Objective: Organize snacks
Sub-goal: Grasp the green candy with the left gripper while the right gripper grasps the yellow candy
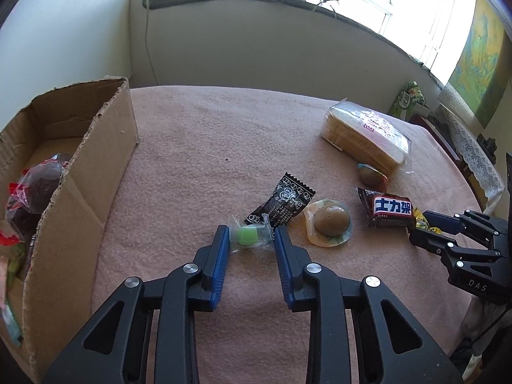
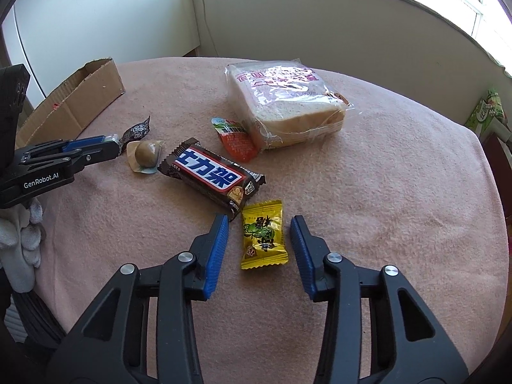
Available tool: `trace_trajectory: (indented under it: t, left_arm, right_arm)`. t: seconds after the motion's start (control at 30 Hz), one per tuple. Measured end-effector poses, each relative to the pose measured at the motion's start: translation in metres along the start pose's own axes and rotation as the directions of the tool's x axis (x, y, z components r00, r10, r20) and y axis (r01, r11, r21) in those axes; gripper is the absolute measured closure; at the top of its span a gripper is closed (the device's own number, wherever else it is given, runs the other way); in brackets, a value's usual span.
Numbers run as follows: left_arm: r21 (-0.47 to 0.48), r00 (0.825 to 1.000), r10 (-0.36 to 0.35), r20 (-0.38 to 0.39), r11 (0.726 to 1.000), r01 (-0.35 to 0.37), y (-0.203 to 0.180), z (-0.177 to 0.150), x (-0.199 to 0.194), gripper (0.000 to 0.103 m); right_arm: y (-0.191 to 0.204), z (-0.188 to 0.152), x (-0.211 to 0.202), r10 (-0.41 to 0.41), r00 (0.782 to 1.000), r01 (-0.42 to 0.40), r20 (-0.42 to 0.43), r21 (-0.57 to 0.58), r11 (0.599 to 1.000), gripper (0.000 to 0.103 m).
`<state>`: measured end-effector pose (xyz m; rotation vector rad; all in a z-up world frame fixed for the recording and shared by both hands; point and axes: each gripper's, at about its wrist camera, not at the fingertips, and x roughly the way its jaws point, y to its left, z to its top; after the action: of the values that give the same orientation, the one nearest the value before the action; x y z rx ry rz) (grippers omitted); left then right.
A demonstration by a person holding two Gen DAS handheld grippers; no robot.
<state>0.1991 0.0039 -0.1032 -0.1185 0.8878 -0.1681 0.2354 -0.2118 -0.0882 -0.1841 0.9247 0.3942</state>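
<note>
While both grippers hang low over the desk, w/ its pink cloth, each has a small snack between its jaws. The left gripper straddles a green candy in a clear wrapper; the blue pads sit right at the crinkled wrapper ends, touching or nearly so, but the candy itself isn't clamped and lies flat on the cloth. The right gripper straddles a yellow candy packet; there's a visible gap on both sides, so those jaws are open around it, not gripping.

Just past the green candy lies a black sachet, and right of that a brown egg in a clear pack. A brown chocolate bar w/ a blue-and-white label lies at an angle, its near end just beside the yellow packet. Beyond it sits a small red-and-orange cup snack, touching the front of a bag of sliced bread farther back.

A cardboard box stands at the left edge of the desk, open-topped, w/ a dark bagged snack already inside and some other wrappers I can't make out. A white-gloved hand shows under the left gripper in the right wrist view.
</note>
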Motion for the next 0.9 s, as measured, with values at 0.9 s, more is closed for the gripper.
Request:
trace_trajectory:
  t: [0.9]
  left_arm:
    - [0.007, 0.997, -0.041, 0.063, 0.999, 0.041, -0.008, 0.0, -0.034, 0.079]
  right_arm:
    - [0.003, -0.004, -0.04, -0.02, 0.998, 0.019, 0.066, 0.026, 0.999, 0.078]
